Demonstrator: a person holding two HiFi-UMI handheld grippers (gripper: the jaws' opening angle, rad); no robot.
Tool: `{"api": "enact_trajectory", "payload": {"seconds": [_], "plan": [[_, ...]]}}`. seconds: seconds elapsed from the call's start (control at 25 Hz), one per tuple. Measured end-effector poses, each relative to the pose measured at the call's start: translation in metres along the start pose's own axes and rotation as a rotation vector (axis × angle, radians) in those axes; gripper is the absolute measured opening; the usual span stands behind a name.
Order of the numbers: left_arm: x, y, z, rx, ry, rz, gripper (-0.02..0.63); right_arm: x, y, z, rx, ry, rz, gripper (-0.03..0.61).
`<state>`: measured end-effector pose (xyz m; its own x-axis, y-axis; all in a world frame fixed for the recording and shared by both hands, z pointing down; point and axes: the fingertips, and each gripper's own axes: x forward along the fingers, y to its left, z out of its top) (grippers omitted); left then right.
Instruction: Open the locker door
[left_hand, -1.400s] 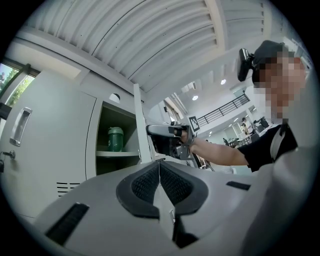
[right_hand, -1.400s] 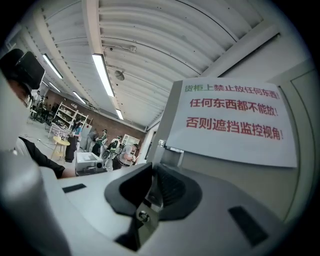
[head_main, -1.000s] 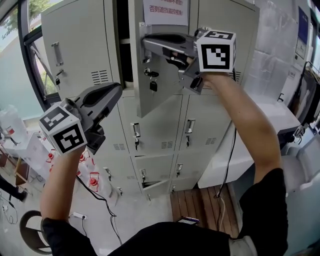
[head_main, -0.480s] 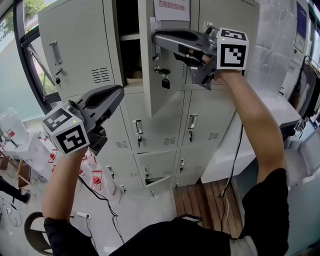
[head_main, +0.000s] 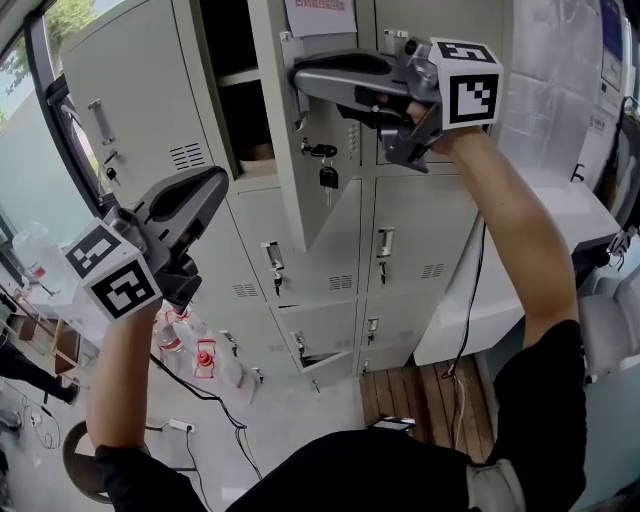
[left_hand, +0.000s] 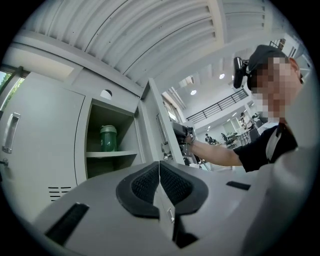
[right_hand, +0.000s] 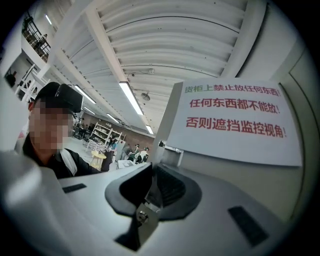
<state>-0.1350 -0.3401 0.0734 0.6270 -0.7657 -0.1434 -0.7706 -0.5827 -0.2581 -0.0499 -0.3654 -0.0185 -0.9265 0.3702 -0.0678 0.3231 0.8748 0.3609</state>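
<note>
Locker door (head_main: 290, 195) has swung wider open than before.

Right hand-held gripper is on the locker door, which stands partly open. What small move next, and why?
Probably swing the locker door wider, away from the compartment: the right hand-held gripper is clamped at its free edge, and the door stands only partway out.

We note a pale grey metal locker door (head_main: 300, 200), its white paper notice (right_hand: 235, 120) lettered red and green.
</note>
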Motion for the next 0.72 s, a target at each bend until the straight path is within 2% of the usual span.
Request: {"api": "enact_trajectory", "payload": {"seconds": [0.28, 0.48, 0.72], "plan": [[0.007, 0.002, -0.005, -0.005, 0.003, -0.003, 0.017, 0.000, 0.009, 0.002, -0.044, 0.027, 0.063, 0.041], [0.039, -0.022, -0.004, 0.010, 0.008, -0.003, 0.017, -0.046, 0.019, 0.010, -0.048, -0.001, 0.125, 0.041], [0.053, -0.026, -0.013, 0.001, 0.025, -0.004, 0.017, -0.068, 0.024, 0.013, -0.050, -0.024, 0.183, 0.041]]}}
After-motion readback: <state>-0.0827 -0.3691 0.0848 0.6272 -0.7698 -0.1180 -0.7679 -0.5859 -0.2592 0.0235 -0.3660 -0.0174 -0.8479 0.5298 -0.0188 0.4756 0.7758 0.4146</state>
